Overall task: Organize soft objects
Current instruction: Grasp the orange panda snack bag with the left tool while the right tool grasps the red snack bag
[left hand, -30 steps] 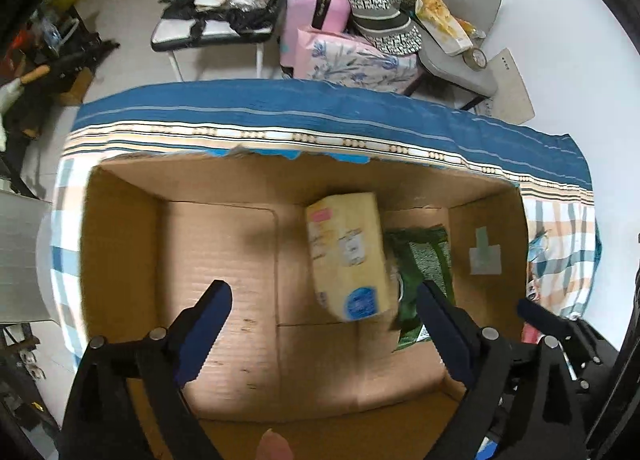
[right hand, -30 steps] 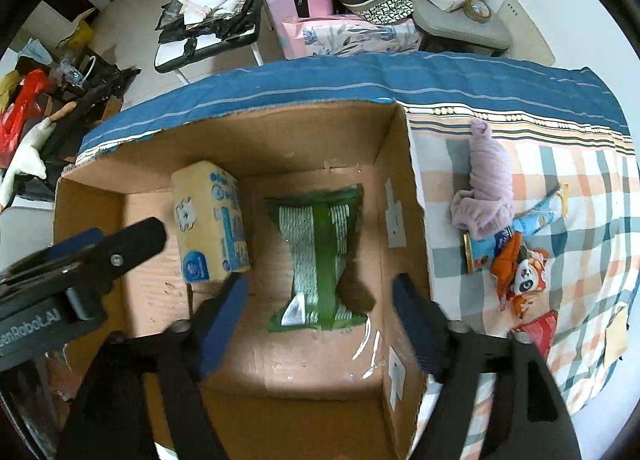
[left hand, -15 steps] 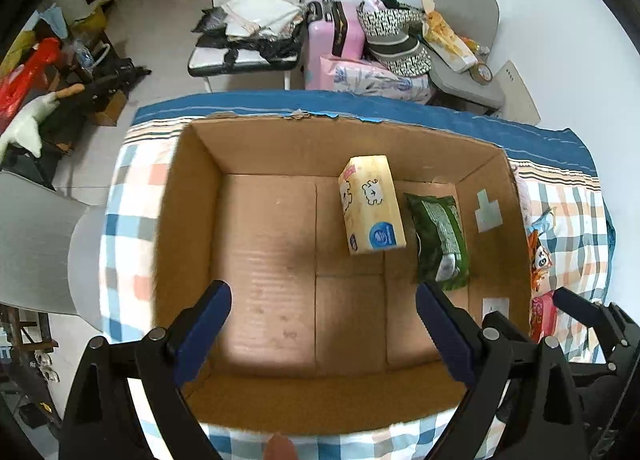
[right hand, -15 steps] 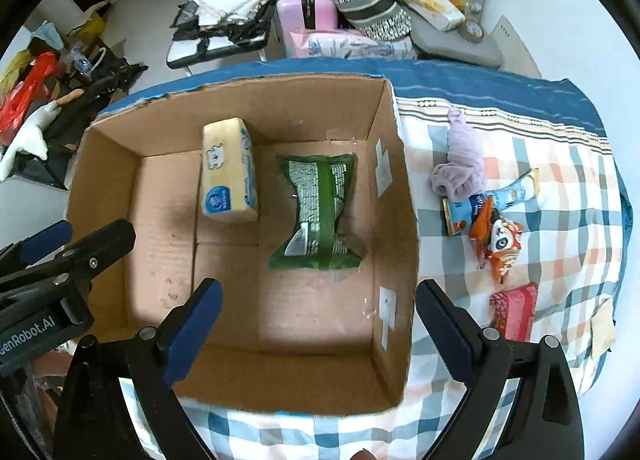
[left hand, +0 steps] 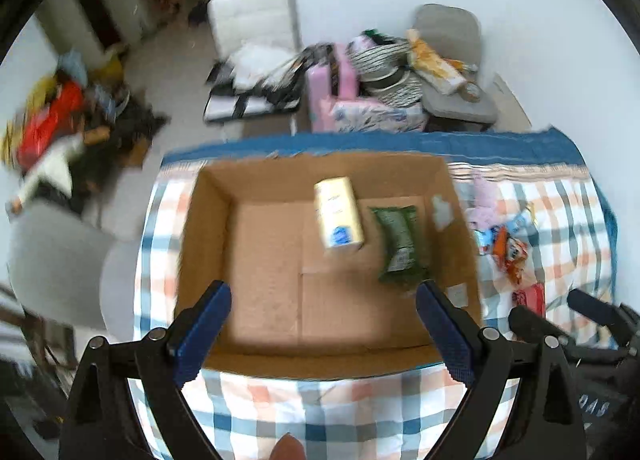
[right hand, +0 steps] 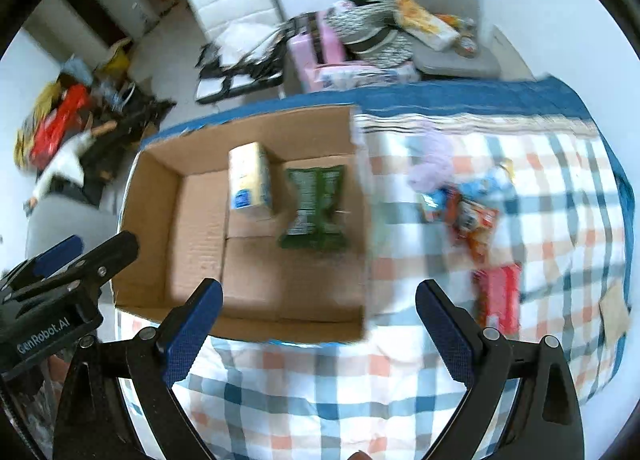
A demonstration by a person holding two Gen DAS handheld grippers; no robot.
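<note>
An open cardboard box (left hand: pixel 208 220) stands on a plaid cloth (left hand: pixel 320 412). Inside it lie a yellow tissue pack (left hand: pixel 338 216) and, to its right, a green packet (left hand: pixel 400 244). My left gripper (left hand: pixel 320 288) hangs open and empty above the box's near wall. My right gripper (right hand: pixel 318 286) is open and empty too, above the box's (right hand: pixel 160 188) near right corner. Its view shows the yellow pack (right hand: pixel 250 180) and green packet (right hand: pixel 314 208). Right of the box, on the cloth, lie a purple soft item (right hand: pixel 432 164), colourful toys (right hand: pixel 468 212) and a red packet (right hand: pixel 498 296).
Beyond the cloth's blue far edge (left hand: pixel 400 140) stand a white chair (left hand: pixel 252 20) with clothes, a pink suitcase (left hand: pixel 332 80) and a grey chair (left hand: pixel 452 44) piled with hats and bags. Clutter covers the floor at left (left hand: pixel 60 120). A grey seat (left hand: pixel 52 260) sits left of the box.
Both grippers have risen and drawn back from inside the box, so the whole box and the cloth now show. The right jaws have widened. The two packs stay in the box.
</note>
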